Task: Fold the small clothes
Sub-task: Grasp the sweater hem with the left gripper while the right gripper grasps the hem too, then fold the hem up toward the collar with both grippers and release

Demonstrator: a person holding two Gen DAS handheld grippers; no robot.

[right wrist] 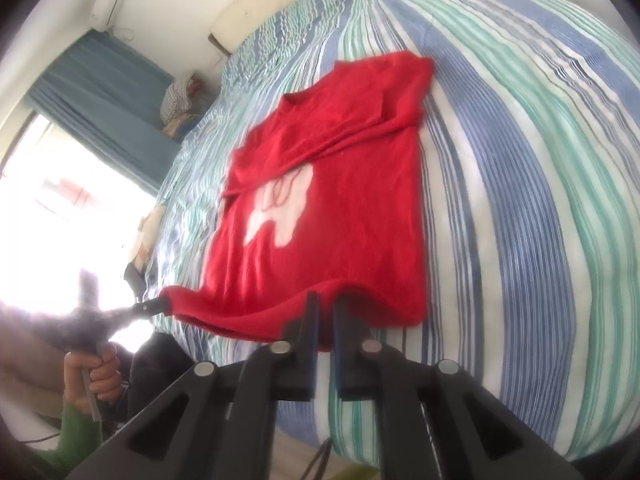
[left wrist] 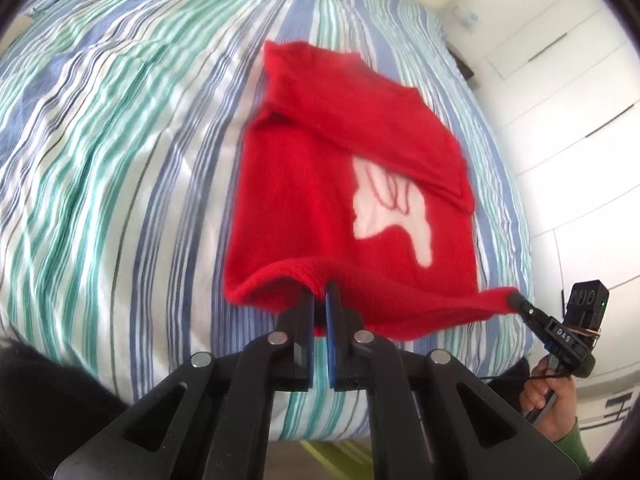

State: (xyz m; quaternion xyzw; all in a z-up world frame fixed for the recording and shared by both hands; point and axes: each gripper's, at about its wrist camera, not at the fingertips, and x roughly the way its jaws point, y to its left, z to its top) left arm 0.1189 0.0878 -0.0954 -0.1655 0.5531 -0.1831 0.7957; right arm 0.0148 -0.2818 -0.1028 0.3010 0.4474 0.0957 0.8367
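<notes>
A small red knitted sweater with a white picture on the front (left wrist: pixel 320 184) lies flat on the bed's blue, green and white striped cover (left wrist: pixel 120 160). Its sleeves look already folded across the top. The left gripper (left wrist: pixel 320 292) and the right gripper (right wrist: pixel 326 304) are each pinched tight on the sweater's bottom edge and hold it a little off the bed. I think the bottom half must be folded up to the neck next.
</notes>
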